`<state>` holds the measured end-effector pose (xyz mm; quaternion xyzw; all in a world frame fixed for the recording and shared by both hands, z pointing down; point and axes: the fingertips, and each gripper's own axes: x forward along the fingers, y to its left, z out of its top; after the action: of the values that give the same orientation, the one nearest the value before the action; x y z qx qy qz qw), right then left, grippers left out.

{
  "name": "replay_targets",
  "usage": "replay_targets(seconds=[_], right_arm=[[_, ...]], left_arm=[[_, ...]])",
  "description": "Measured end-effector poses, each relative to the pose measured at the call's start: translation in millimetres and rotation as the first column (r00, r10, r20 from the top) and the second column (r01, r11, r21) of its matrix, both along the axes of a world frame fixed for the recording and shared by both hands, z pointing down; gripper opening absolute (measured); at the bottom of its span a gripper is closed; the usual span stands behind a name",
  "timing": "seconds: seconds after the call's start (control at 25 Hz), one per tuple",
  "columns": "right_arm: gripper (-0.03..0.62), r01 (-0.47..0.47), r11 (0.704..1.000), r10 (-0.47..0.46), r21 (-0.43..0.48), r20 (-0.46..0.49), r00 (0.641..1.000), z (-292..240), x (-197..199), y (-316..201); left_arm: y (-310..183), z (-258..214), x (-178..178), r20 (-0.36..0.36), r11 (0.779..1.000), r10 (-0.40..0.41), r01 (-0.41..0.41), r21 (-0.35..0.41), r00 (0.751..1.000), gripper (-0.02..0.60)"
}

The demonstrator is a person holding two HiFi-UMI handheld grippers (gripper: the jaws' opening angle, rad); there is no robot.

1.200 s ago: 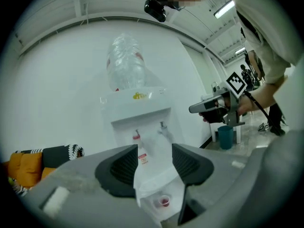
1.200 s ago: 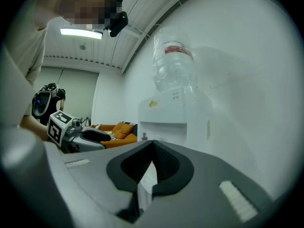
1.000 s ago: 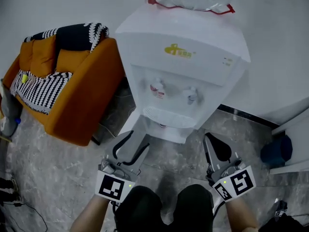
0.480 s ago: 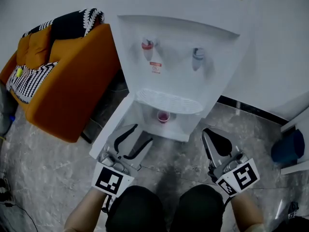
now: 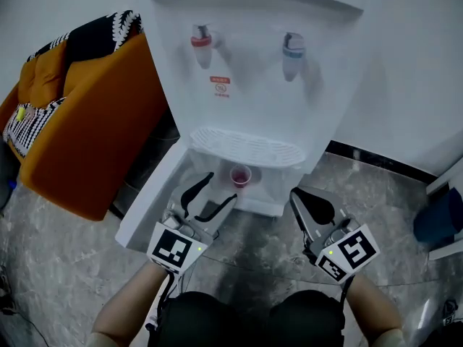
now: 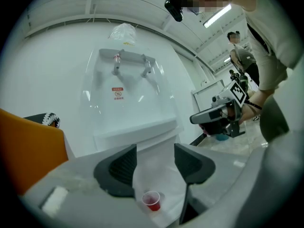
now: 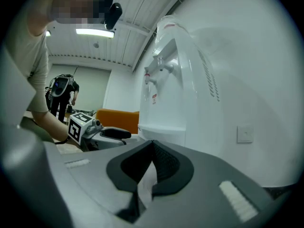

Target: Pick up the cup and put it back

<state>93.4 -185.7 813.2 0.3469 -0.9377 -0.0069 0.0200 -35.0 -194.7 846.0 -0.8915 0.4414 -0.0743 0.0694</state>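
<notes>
Both grippers are now sitting lower and closer to the water dispenser [image 5: 260,85] than a second ago, and the dispenser's top is no longer showing in the head view.

Left gripper [image 5: 219,188]: its jaws are standing moderately apart and have just been opening. Nothing is lying between the pads [image 6: 121,167], and they are touching nothing.

Cup [image 5: 240,176]: it is standing upright inside the open compartment [image 5: 271,186] under the drip tray [image 5: 246,147]. It is at 1 o'clock from the left gripper's tips, just beyond them and clear of them. The left gripper view is showing the cup [image 6: 152,201] low in the gap between the jaws, ahead of the pads.

Right gripper [image 5: 298,196]: its jaws are resting together and gripping nothing. It is sitting at 4 o'clock from the cup, apart from it. The right gripper view is showing the pads [image 7: 165,165] meeting at their tips.

Visibility:
- The dispenser is being cut off at 12 o'clock of the head view, just above the red and blue taps [image 5: 202,38].
- The drip tray is overhanging the compartment and hiding its back.
- The cup is reading pink-red, and whether it is holding anything cannot be told.
- A white door panel [image 5: 145,212] is hanging open at 9 o'clock of the left gripper.
- An orange sofa [image 5: 79,150] at 9 o'clock of the head view and a dark blue bin [image 5: 438,221] at 3 o'clock are both being cropped by the frame edges.
</notes>
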Motion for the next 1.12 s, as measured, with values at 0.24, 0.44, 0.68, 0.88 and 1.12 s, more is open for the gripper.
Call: replay_targets(seconds=[0.24, 0.44, 0.68, 0.88, 1.12], right_arm=[[0.003, -0.008, 1.0, 0.008, -0.02, -0.003, 1.0, 39.3, -12.5, -20.9], [0.003, -0.023, 1.0, 0.022, -0.018, -0.048, 0.999, 76.6, -23.0, -33.6], [0.003, -0.071, 0.997, 0.071, -0.014, -0.035, 0.997, 109.3, -30.0, -56.7], [0.003, -0.1, 0.994, 0.098, -0.054, -0.032, 0.995, 138.4, -36.4, -73.9], [0.003, -0.12, 0.993, 0.118, -0.018, -0.071, 0.99, 147.9, -36.7, -88.0]], left_arm=[[-40.3, 52.1, 15.5, 0.055, 1.0, 0.004, -0.006, 0.027, 0.998, 0.276], [-63.9, 98.1, 25.3, 0.106, 1.0, -0.015, 0.013, 0.017, 0.994, 0.301], [-98.0, 164.6, 17.7, 0.127, 0.993, -0.07, 0.081, -0.087, 0.989, 0.33], [-122.0, 207.7, 16.9, 0.114, 0.973, -0.121, 0.141, -0.18, 0.986, 0.345], [-141.6, 252.6, 22.3, 0.126, 0.928, -0.212, 0.24, -0.286, 0.969, 0.359]])
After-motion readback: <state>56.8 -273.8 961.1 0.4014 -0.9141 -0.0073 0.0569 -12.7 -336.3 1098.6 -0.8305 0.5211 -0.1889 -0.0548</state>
